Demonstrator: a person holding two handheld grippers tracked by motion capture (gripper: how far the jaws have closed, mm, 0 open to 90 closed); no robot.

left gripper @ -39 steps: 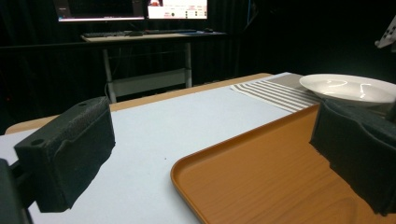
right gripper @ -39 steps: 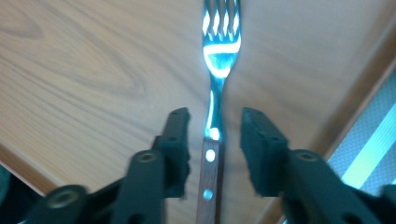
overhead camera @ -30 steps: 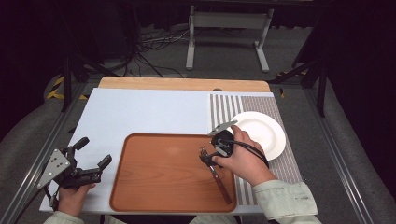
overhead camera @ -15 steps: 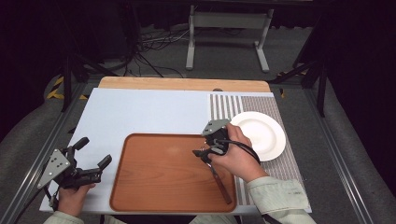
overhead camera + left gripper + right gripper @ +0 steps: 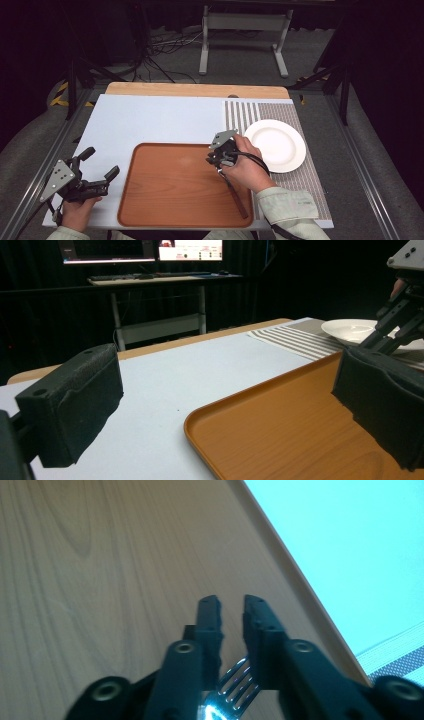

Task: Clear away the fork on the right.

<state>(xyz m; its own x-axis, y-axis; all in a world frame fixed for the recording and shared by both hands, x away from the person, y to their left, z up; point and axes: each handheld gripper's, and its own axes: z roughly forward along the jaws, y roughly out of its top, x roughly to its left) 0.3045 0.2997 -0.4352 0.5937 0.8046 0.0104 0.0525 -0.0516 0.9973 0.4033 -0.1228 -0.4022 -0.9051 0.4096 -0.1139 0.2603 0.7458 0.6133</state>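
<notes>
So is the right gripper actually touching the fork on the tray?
Touching. In the right gripper view the right gripper has just been closing, and the fork tines sit clamped between its black jaws above the wooden tray.

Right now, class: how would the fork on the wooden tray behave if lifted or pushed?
The fork shows shiny metal tines: likely stiff, probably slippery. Lying flat on the tray, it would likely slide, not roll. Its long handle may tip it if lifted by the tines.
</notes>
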